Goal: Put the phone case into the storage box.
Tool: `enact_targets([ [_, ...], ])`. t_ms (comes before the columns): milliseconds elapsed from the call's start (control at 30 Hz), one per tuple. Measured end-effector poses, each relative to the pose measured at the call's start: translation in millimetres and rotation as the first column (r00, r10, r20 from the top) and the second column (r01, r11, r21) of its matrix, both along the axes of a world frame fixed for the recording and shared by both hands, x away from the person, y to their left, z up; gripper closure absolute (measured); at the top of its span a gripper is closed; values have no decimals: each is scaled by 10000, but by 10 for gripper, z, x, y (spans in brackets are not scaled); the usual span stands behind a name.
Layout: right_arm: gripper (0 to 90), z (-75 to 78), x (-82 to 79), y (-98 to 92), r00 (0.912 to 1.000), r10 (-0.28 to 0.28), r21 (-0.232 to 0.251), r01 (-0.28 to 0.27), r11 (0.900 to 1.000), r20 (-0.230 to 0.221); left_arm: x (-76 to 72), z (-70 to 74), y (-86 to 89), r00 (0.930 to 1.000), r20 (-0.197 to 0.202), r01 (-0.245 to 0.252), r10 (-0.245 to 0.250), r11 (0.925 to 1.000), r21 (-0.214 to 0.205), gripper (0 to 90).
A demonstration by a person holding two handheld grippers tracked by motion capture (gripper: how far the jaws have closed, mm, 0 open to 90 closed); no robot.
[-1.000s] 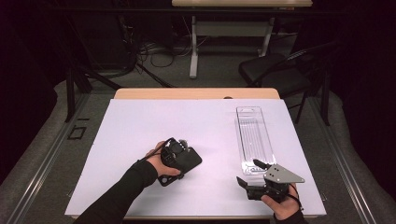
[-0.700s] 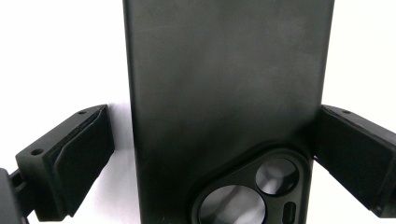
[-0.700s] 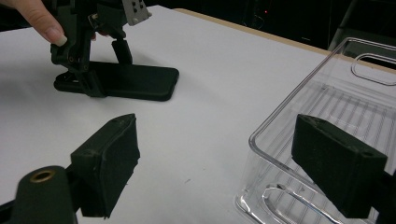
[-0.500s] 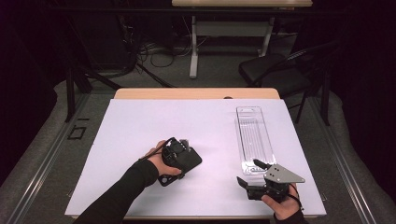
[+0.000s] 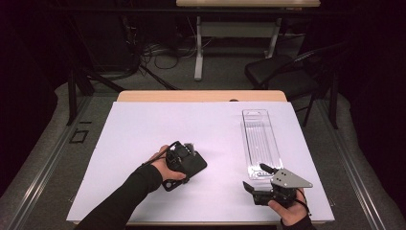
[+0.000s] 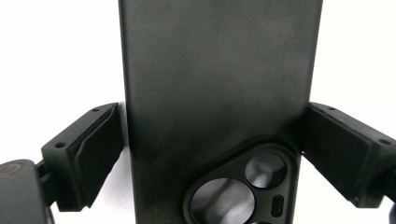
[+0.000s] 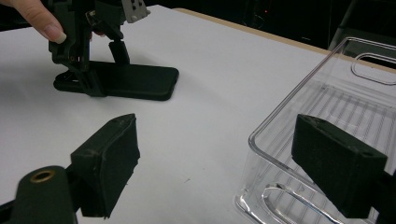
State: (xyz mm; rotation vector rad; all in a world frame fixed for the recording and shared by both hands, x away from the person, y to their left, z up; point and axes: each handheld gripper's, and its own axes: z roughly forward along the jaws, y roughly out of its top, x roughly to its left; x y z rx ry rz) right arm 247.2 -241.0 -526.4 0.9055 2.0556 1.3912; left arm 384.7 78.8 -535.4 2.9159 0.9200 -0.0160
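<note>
A black phone case (image 5: 195, 165) lies flat on the white table sheet (image 5: 143, 129), back up, with its camera cutout showing in the left gripper view. My left gripper (image 5: 184, 160) points down over its near end. In the left gripper view the case (image 6: 219, 84) stands between the jaws of the left gripper (image 6: 212, 123). They have just been closing, and both pads (image 6: 100, 149) now sit against its long edges. My right gripper (image 5: 256, 177) rests open by the near end of a clear plastic tray (image 5: 246, 139), nothing between its jaws. The right gripper view shows the case (image 7: 140, 79) and the left gripper (image 7: 100, 70) on it.
The clear tray (image 7: 327, 93) is empty and runs lengthwise along the right side of the sheet. One jaw of the right gripper (image 7: 215, 126) hangs over its near rim. A wooden table edge (image 5: 201, 96) shows at the back, with a chair (image 5: 282, 79) beyond it.
</note>
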Motion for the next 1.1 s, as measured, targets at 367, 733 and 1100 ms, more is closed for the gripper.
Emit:
enact_targets([
  [367, 144, -2, 1, -2, 10000, 1, -28, -1, 10000, -43, -4, 17, -2, 10000, -8, -34, 34, 10000, -39, 129],
  [733, 144, -2, 2, 1, 10000, 24, -24, -24, 10000, -43, 6, 36, 13, 9999, -131, -31, 30, 10000, -78, 134],
  [1100, 144, -2, 0, 9, 10000, 52, -3, -52, 10000, -68, -4, 140, 60, 9998, -32, -212, 211, 9990, -391, 137],
])
